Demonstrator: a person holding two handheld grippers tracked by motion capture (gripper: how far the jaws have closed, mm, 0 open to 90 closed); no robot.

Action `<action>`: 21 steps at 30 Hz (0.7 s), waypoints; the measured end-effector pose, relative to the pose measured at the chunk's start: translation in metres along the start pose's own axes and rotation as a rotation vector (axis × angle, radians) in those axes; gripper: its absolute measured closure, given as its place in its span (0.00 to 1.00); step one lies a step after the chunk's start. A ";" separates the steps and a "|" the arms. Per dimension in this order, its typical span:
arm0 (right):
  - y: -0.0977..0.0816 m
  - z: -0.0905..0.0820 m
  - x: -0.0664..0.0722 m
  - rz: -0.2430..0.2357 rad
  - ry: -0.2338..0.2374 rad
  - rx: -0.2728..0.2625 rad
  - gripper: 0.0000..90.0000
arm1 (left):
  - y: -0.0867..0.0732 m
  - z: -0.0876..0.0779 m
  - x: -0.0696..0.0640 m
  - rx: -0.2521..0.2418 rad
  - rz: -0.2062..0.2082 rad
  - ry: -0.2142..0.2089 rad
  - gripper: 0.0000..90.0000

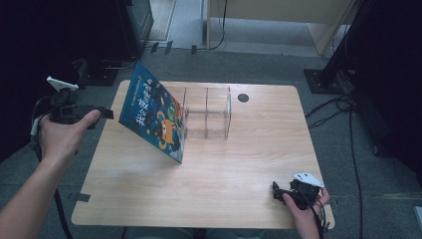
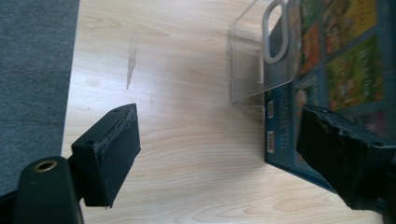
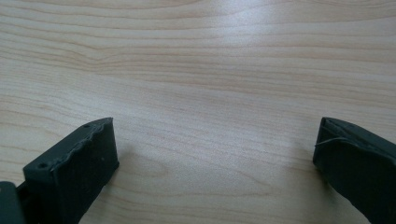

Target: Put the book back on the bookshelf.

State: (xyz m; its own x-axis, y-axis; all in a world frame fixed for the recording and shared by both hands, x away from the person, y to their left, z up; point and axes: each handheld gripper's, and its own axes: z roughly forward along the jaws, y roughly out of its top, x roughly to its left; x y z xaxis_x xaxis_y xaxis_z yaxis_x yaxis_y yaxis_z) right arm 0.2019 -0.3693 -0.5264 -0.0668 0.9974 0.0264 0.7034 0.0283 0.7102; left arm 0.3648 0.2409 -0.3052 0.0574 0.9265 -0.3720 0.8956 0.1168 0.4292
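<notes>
The wooden table (image 1: 209, 189) carries a clear plastic rack (image 1: 208, 113) near its far middle. A blue picture book (image 1: 154, 115) leans tilted against the rack's left end, its lower edge on the tabletop. The left gripper (image 1: 102, 113), beside the book, has wide, empty jaws. The right gripper (image 1: 276, 191) rests at the near right corner, jaws wide and empty.

My book (image 1: 157, 117) has a deep blue cover with bright cartoon figures and yellow lettering. The organizer (image 1: 208, 112) beside it is clear. My desk (image 1: 224, 169) is pale woodgrain; both hand-held grippers' pads (image 2: 112, 149) are black.
</notes>
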 end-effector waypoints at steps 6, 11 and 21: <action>0.000 0.000 0.000 -0.001 0.000 0.000 0.00 | -0.009 0.009 0.002 0.015 0.011 0.019 0.12; 0.000 0.000 0.000 0.000 0.000 0.000 0.00 | -0.015 0.017 0.005 0.026 0.018 0.032 0.11; 0.000 0.000 0.000 0.000 0.000 0.000 0.00 | -0.029 0.031 0.010 0.032 0.023 0.032 0.10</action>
State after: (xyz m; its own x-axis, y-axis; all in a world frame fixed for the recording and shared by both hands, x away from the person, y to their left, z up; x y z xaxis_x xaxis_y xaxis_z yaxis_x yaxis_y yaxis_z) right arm 0.2019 -0.3693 -0.5264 -0.0669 0.9974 0.0261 0.7036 0.0286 0.7101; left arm 0.3533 0.2353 -0.3469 0.0648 0.9399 -0.3353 0.9079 0.0839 0.4107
